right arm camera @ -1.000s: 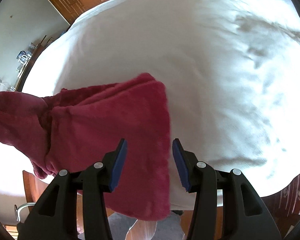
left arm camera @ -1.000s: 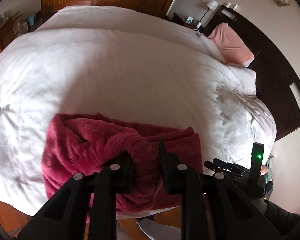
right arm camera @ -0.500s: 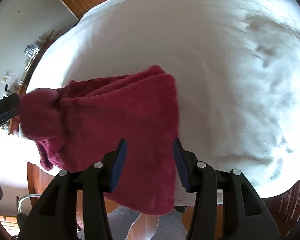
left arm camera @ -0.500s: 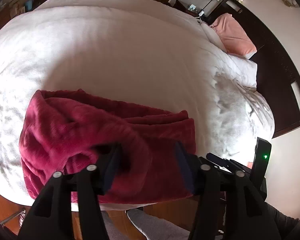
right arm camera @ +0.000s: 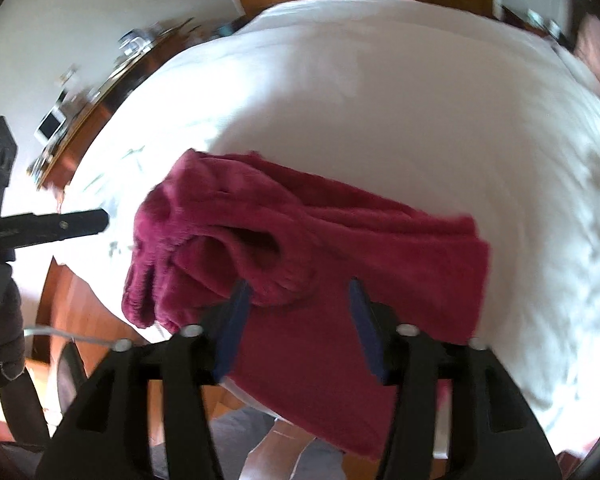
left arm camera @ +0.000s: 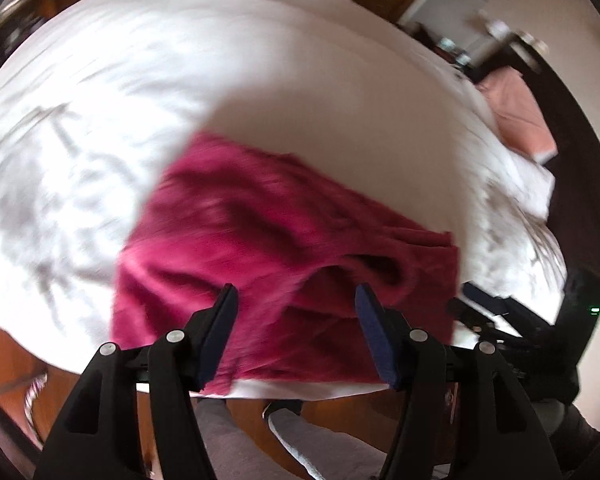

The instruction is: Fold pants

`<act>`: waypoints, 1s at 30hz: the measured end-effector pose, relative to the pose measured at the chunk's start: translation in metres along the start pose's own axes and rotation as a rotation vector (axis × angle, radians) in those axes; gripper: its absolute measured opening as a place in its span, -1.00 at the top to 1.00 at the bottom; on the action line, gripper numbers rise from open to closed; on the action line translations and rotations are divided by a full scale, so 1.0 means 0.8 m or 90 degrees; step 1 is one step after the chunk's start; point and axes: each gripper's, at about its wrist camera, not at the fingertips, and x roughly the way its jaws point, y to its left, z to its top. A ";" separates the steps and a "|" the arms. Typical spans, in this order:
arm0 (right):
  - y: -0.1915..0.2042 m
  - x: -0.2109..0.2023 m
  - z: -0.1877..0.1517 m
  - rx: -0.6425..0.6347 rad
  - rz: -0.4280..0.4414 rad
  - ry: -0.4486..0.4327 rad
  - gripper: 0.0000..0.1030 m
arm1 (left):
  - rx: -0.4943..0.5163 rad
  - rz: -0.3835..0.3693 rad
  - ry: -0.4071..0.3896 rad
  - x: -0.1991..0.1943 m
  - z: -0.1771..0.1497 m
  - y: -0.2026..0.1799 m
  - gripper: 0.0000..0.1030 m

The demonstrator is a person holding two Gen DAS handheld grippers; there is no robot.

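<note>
Pants [left arm camera: 284, 248] lay folded, lower centre, on bed [left arm camera: 260, 80]. Both hand-held grippers, left [left arm camera: 296, 300] and right [right arm camera: 296, 292], had just spread, nothing pinched. Tidying possibly remained.

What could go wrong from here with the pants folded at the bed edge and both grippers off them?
1. The folded red pants lie at the near edge of the white bed, one corner past it; they may slide off.
2. The waistband end bulges in a loose hump, so the fold may spring open.
3. Left gripper and right gripper have just been opening and hold nothing; both views are blurred, and a passing finger could snag the fleece.
</note>
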 end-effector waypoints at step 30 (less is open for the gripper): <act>0.092 0.143 0.088 -0.168 0.061 0.091 0.55 | -0.032 0.071 0.079 0.040 -0.074 0.094 -0.18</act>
